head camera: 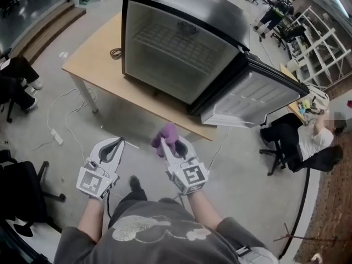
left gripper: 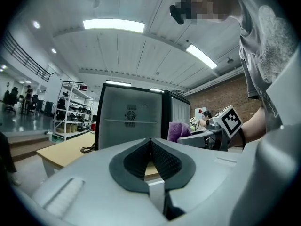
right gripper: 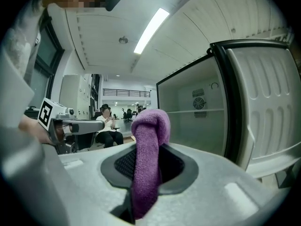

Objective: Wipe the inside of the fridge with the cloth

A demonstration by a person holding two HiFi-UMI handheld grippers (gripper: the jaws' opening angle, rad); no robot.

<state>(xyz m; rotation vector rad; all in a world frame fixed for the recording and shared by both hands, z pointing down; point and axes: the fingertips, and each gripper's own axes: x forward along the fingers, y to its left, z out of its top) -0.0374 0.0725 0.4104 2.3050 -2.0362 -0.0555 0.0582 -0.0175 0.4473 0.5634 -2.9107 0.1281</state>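
Short of the fridge, R gripper jaws pinch the purple cloth and L gripper jaws are closed on nothing; risk: cloth may pull free if dragged hard across fridge liner.

The fridge stands open-mouthed on the table, its door swung wide at the right. One wire shelf crosses the cavity, with room above and below. Open floor fronts the table.

The cloth looks soft, nubby purple terry; the fridge has a glossy black shell; the counter is smooth pale wood.
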